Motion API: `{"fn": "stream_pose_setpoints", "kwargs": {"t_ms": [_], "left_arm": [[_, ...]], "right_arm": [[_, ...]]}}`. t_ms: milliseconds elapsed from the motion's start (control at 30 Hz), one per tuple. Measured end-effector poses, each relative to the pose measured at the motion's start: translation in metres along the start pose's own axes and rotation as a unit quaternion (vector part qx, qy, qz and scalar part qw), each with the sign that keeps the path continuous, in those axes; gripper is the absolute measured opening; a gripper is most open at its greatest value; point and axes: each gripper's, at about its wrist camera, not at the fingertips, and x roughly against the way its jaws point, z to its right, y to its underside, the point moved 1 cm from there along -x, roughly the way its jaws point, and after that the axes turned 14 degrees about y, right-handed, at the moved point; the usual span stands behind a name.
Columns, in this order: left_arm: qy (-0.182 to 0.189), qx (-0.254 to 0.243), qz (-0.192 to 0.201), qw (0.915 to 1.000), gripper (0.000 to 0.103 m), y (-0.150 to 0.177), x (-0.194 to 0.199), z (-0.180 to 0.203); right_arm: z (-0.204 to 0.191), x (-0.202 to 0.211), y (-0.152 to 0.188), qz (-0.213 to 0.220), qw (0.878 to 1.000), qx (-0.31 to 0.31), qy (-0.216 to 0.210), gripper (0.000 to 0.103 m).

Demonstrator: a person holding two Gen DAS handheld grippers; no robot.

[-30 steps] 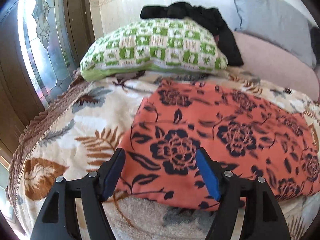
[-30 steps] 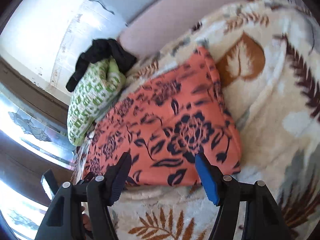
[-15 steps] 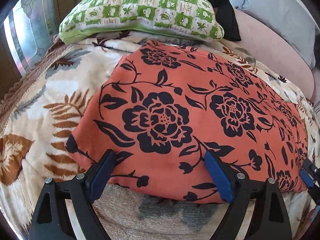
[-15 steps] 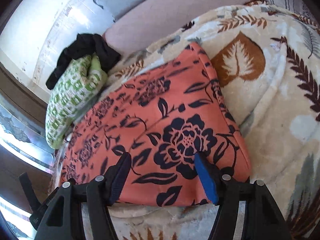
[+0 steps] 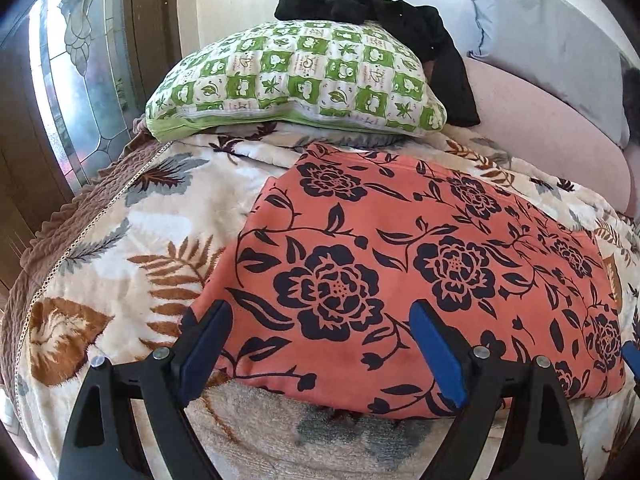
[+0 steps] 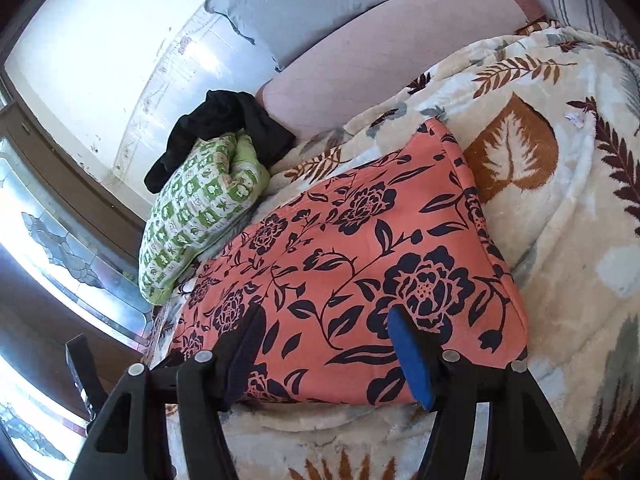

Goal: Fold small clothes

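Note:
An orange garment with a dark floral print point(image 5: 420, 264) lies flat and folded on a leaf-patterned blanket point(image 5: 120, 248). My left gripper point(image 5: 320, 344) is open, its blue-padded fingers straddling the garment's near left edge, holding nothing. The garment also shows in the right wrist view point(image 6: 360, 264). My right gripper point(image 6: 324, 344) is open over the garment's near right edge, empty. A blue tip of the right gripper shows at the right edge of the left wrist view point(image 5: 632, 354). Part of the left gripper point(image 6: 80, 368) shows at the lower left of the right wrist view.
A green checked pillow point(image 5: 296, 80) lies behind the garment with a black cloth point(image 5: 400, 20) draped on it. A pink bolster point(image 5: 540, 140) and a grey pillow point(image 5: 540, 40) lie at the back right. A stained-glass door point(image 5: 76, 80) stands at the left past the blanket's edge.
Both grippers came down to the garment's near edge and stay open. The left wrist view has since pulled back and tilted up a little.

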Motion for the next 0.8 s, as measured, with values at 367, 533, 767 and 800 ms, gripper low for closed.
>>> {"fn": "stream_pose_setpoints", "kwargs": {"t_ms": [367,533,767,800], "left_arm": [[-0.002,0.000,0.012,0.9999,0.090,-0.004,0.005,-0.001],[-0.005,-0.004,0.013,0.9999,0.090,-0.004,0.006,0.001],[-0.009,-0.007,0.013,0.9998,0.090,-0.004,0.005,0.001],[-0.009,-0.007,0.012,0.9999,0.090,-0.003,0.005,0.001]], "right_arm": [[-0.012,0.000,0.006,-0.011,1.000,0.018,-0.016,0.067],[-0.019,-0.002,0.011,-0.017,0.999,0.034,-0.020,0.067],[-0.027,-0.009,0.021,-0.041,0.998,0.045,-0.034,0.067],[-0.029,-0.010,0.023,-0.046,0.997,0.047,-0.037,0.067]]}}
